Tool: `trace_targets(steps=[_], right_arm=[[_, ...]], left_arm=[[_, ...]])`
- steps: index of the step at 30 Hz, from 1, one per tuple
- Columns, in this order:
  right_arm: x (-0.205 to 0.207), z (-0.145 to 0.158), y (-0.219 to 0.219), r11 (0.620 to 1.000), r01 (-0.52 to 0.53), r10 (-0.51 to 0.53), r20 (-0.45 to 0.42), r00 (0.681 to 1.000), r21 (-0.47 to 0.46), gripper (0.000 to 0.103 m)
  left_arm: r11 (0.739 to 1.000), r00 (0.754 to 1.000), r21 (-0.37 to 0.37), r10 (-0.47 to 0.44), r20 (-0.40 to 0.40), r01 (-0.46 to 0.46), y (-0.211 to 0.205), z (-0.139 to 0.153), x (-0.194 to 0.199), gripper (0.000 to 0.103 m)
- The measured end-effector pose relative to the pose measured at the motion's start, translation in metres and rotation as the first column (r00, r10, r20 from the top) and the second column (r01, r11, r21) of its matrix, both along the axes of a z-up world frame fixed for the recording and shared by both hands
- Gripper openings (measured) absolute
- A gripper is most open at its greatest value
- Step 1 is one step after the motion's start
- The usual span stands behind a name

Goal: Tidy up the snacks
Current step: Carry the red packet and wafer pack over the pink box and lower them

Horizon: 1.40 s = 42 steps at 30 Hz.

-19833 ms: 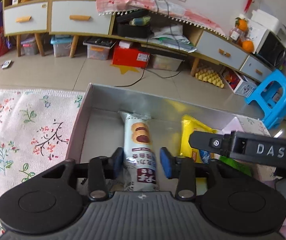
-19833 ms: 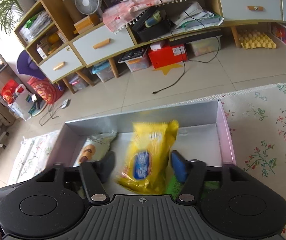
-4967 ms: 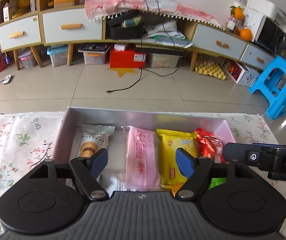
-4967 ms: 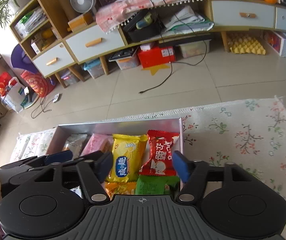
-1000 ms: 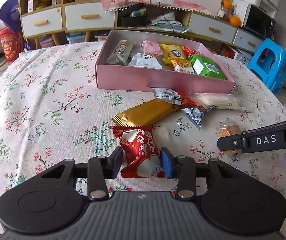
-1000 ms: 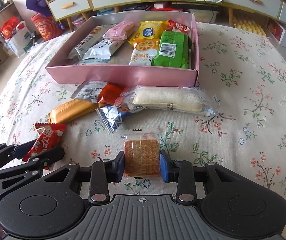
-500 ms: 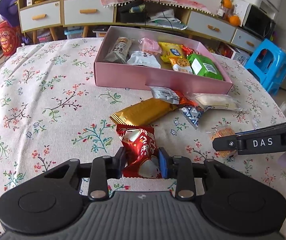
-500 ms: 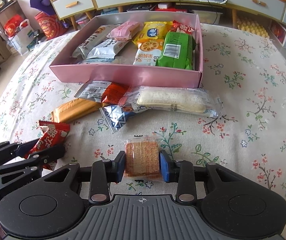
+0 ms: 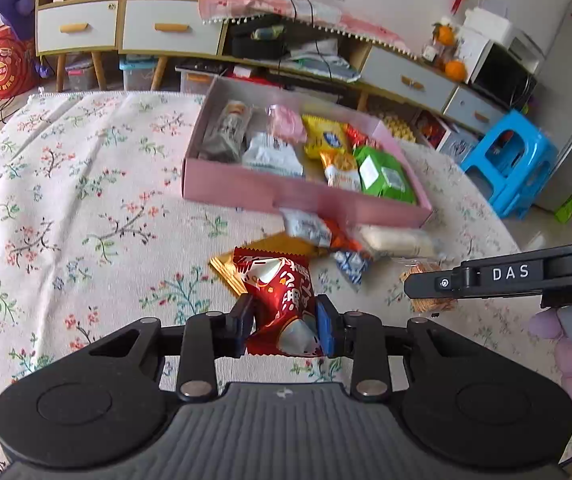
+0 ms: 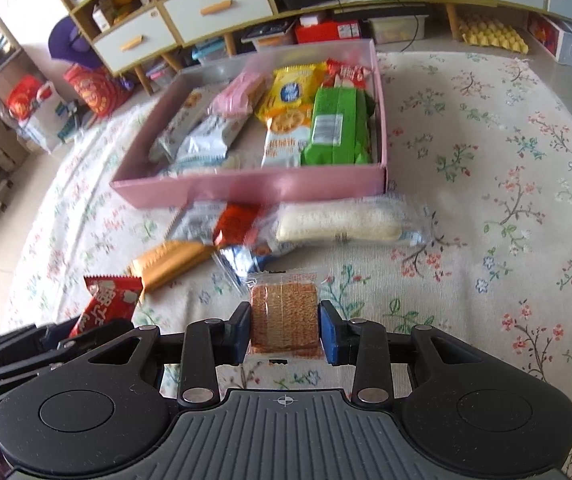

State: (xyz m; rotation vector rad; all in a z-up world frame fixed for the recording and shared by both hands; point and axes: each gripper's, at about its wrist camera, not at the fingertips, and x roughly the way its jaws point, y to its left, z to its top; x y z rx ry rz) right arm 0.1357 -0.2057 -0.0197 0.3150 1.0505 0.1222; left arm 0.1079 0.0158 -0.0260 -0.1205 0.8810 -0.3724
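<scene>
My left gripper (image 9: 284, 327) is shut on a red snack packet (image 9: 279, 292), held above the flowered cloth. In the right wrist view that red packet (image 10: 107, 302) shows at the lower left. My right gripper (image 10: 284, 330) is shut on a clear-wrapped square of brown crackers (image 10: 284, 312), also off the cloth. From the left wrist view the right gripper's arm reaches in from the right over the cracker pack (image 9: 430, 298). The pink box (image 10: 245, 190) lies ahead with several snacks inside, among them a green pack (image 10: 336, 128) and a yellow pack (image 10: 292, 90).
Loose snacks lie in front of the box: a gold bar (image 10: 167, 262), an orange-and-white packet (image 10: 237, 222), a small blue-white packet (image 10: 241, 260) and a long white roll (image 10: 340, 226). A blue stool (image 9: 508, 160) and low cabinets (image 9: 157, 32) stand beyond the table.
Both grippers have risen with their packets, and the box looks farther ahead. The red packet has left the cloth and now hangs over the gold bar's end.
</scene>
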Motion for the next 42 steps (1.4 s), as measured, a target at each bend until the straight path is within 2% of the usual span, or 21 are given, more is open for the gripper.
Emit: trace_targets(steps=[4, 9, 19, 23, 27, 36, 42], right_arm=[[0.005, 0.011, -0.005, 0.999, 0.031, -0.032, 0.024, 0.999, 0.043, 0.034], [0.016, 0.025, -0.010, 0.995, 0.054, -0.060, 0.062, 0.996, 0.087, 0.034], [0.063, 0.039, -0.013, 0.991, 0.062, -0.077, 0.125, 0.989, 0.120, 0.034], [0.080, 0.033, -0.014, 0.987, 0.060, -0.082, 0.145, 0.986, 0.148, 0.034], [0.091, 0.022, -0.013, 0.983, 0.047, -0.074, 0.146, 0.986, 0.178, 0.034], [0.112, 0.000, -0.014, 0.980, 0.048, -0.071, 0.116, 0.991, 0.191, 0.034], [0.122, -0.008, -0.011, 0.979, 0.037, -0.061, 0.115, 0.991, 0.202, 0.034]], left_arm=[[1.000, 1.000, -0.022, 0.010, 0.012, -0.010, 0.002, 0.008, 0.005, 0.030], [1.000, 0.999, -0.010, -0.001, 0.052, 0.001, 0.000, 0.016, 0.022, 0.030], [0.995, 0.990, 0.085, -0.063, 0.128, 0.053, -0.017, 0.019, 0.085, 0.030], [0.987, 0.985, 0.137, -0.102, 0.136, 0.083, -0.029, 0.013, 0.107, 0.030], [0.968, 0.976, 0.216, -0.161, 0.148, 0.127, -0.040, 0.006, 0.121, 0.030], [0.945, 0.970, 0.292, -0.198, 0.139, 0.151, -0.049, -0.007, 0.147, 0.030], [0.920, 0.962, 0.357, -0.229, 0.146, 0.164, -0.056, -0.010, 0.157, 0.030]])
